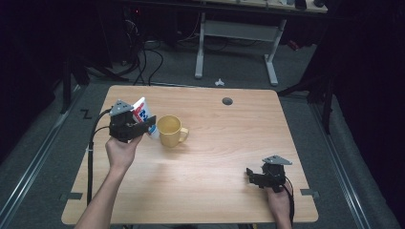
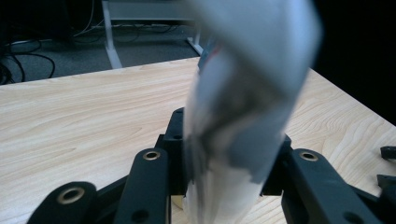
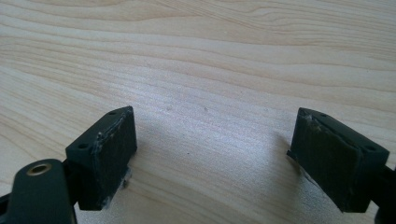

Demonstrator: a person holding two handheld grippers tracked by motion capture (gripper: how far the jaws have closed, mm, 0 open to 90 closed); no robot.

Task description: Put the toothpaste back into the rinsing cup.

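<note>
My left gripper [image 1: 145, 125] is shut on a white tube [image 1: 142, 112] with a red and blue label, held tilted above the left part of the wooden table [image 1: 215, 157]. The tube's lower end hangs close to the left side of a yellow mug [image 1: 170, 130], which stands upright with its handle to the right. In the left gripper view the blurred tube [image 2: 243, 107] rises between the black jaws of the left gripper [image 2: 229, 186]. My right gripper [image 1: 251, 177] rests near the front right corner. It is open, and bare wood lies between its pads [image 3: 212, 154].
A small round hole [image 1: 227, 101] sits in the table near its far edge. Beyond the table stand the white legs of another desk [image 1: 236, 43], and cables [image 1: 143, 62] lie on the grey floor. Dark space surrounds both sides.
</note>
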